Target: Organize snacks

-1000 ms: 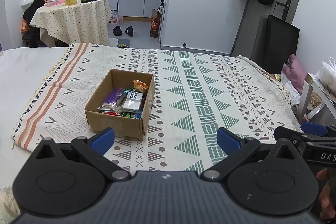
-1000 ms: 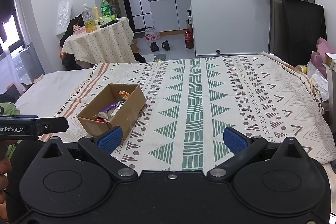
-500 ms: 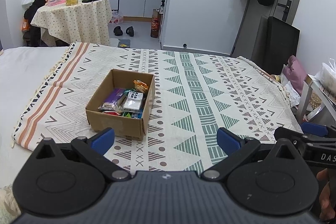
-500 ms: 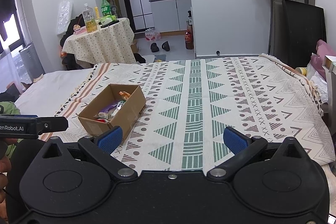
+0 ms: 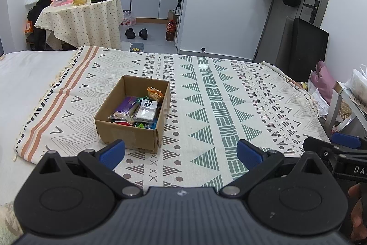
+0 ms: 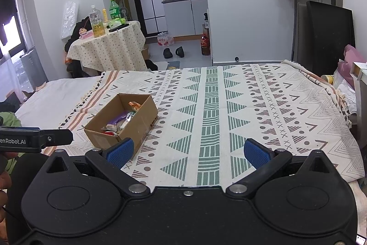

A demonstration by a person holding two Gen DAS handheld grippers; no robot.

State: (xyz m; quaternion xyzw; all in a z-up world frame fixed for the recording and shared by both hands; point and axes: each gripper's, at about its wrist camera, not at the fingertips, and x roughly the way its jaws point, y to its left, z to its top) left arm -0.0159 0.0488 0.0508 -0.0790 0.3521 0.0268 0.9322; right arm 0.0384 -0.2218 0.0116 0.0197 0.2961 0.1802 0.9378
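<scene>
An open cardboard box (image 5: 128,134) (image 6: 104,140) rests on the patterned blanket (image 5: 229,107) (image 6: 252,107) of a bed. Inside it lie several snack packets: a purple one (image 5: 125,105), a white one (image 5: 146,110) and an orange one (image 5: 154,92) (image 6: 134,105). My left gripper (image 5: 181,150) hovers open just short of the box, with the box ahead and to its left. My right gripper (image 6: 188,150) is also open, further right, with the box near its left finger. Neither holds anything.
A round table (image 5: 82,17) (image 6: 107,47) with bottles stands beyond the bed on the left. Shoes (image 5: 136,33) lie on the floor by the kitchen doorway. A black panel (image 6: 330,38) leans at the right wall. Bags and a stand (image 5: 344,98) crowd the bed's right side.
Both views have shifted very slightly; the box sits a touch lower in the left wrist view. Both grippers stay open and empty.
</scene>
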